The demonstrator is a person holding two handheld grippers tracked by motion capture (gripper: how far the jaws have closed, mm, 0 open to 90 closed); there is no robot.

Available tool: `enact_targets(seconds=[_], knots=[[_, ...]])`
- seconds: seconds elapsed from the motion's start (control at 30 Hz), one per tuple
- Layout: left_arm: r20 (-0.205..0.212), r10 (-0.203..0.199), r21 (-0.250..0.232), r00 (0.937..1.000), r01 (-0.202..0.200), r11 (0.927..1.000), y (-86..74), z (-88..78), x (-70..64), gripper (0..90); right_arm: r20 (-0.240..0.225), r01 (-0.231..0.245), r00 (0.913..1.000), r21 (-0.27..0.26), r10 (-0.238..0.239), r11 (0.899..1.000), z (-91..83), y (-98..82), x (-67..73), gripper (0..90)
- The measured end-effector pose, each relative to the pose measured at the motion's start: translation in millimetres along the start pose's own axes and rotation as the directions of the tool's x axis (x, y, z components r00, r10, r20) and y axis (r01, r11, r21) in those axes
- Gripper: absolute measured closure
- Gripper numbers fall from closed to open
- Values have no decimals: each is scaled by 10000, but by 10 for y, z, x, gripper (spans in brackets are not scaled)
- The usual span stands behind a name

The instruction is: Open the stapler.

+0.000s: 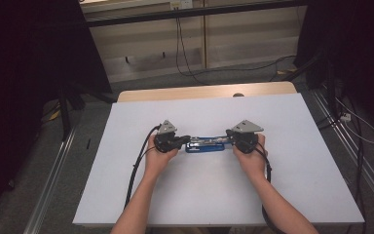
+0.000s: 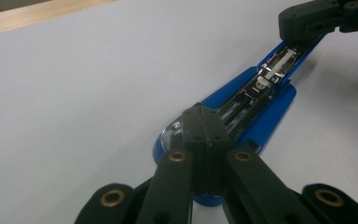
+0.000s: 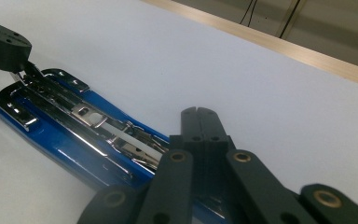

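Observation:
A blue stapler (image 1: 205,145) lies opened out flat on the white table (image 1: 190,195), its chrome staple channel facing up. My left gripper (image 1: 188,141) points right at the stapler's left end; my right gripper (image 1: 228,139) points left at its right end. In the left gripper view the stapler (image 2: 261,93) runs away from my shut jaws, whose tip (image 2: 200,114) rests over its rounded chrome end, and the right gripper (image 2: 303,23) lies on the far end. In the right gripper view my shut jaws (image 3: 196,112) sit above the stapler (image 3: 74,135), and the left gripper (image 3: 21,70) touches its far metal tip.
A wooden strip (image 1: 199,91) borders the table's far edge. Black curtains hang at both sides, with cables (image 1: 180,48) against the back wall and metal rails (image 1: 53,185) on the floor. Each gripper trails a black cable toward the near edge.

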State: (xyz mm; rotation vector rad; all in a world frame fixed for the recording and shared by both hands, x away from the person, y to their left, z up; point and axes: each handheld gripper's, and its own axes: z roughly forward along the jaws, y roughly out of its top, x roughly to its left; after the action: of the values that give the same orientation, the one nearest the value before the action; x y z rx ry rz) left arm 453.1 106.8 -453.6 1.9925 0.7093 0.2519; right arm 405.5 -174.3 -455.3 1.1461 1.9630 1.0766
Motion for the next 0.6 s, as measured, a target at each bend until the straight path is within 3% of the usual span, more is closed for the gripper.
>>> enact_targets(seconds=[0.3,0.6], knots=[[209,-245,-251,9995,250,9994,23,-10,-8,900,-94,20,10000,109,-19,9999,-3,3,-19,900],[396,-309,-187,9987,316,9993,38,-12,-28,900,-244,-18,9997,69,19,10000,-29,19,-38,900]])
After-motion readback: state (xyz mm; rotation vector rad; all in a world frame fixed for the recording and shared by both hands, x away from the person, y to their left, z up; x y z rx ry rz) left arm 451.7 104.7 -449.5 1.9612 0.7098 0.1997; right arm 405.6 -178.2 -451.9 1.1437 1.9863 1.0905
